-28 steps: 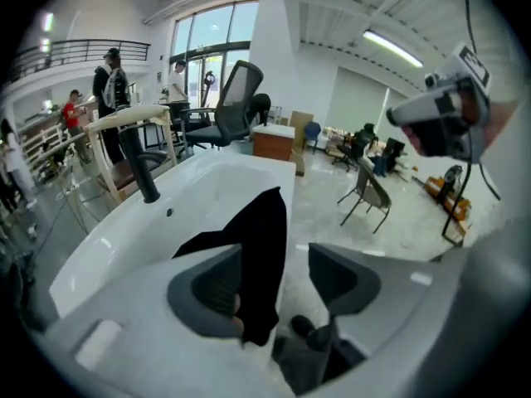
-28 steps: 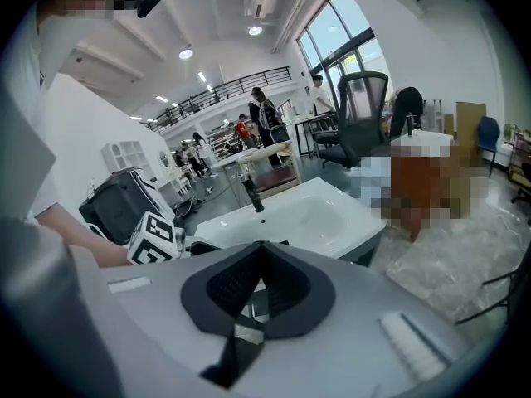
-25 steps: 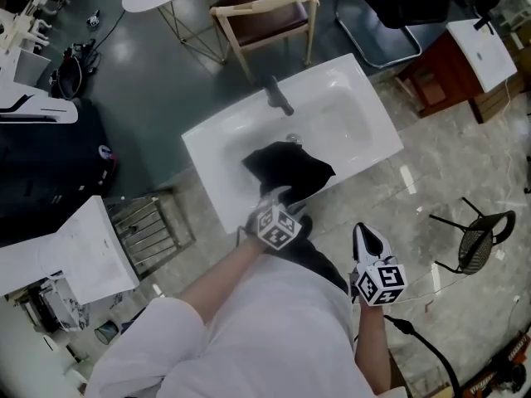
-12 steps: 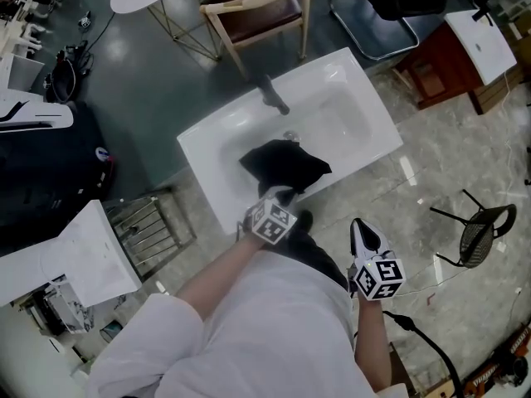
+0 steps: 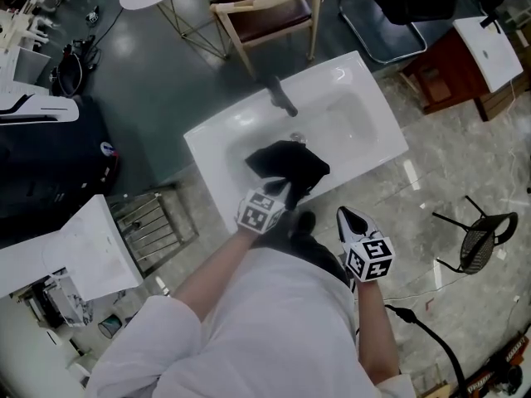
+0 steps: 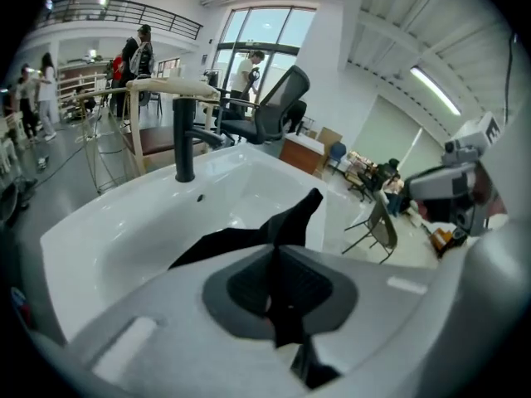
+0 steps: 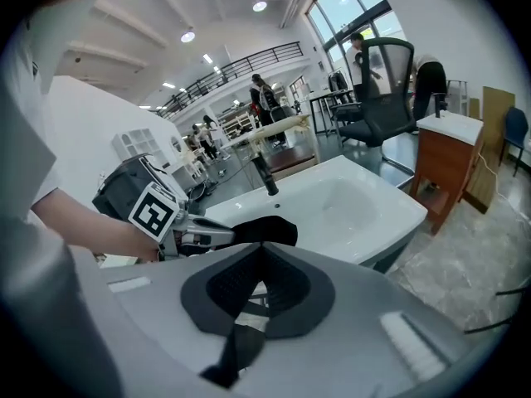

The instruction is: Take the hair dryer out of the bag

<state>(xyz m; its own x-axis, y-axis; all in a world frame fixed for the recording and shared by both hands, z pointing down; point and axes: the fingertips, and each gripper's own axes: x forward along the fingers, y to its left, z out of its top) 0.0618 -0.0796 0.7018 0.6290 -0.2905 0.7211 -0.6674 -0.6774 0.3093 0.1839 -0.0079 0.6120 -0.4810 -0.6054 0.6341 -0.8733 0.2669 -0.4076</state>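
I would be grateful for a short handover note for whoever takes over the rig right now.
Left gripper: shut on a fold of the bag.
Right gripper: shut, empty, held clear of the sink on its near side.
Bag: black, lying in the sink basin below the tap.
Hair dryer: not in sight.
Done: the bag is gripped.
Left: open the bag, probably with the right gripper, and take the hair dryer out.
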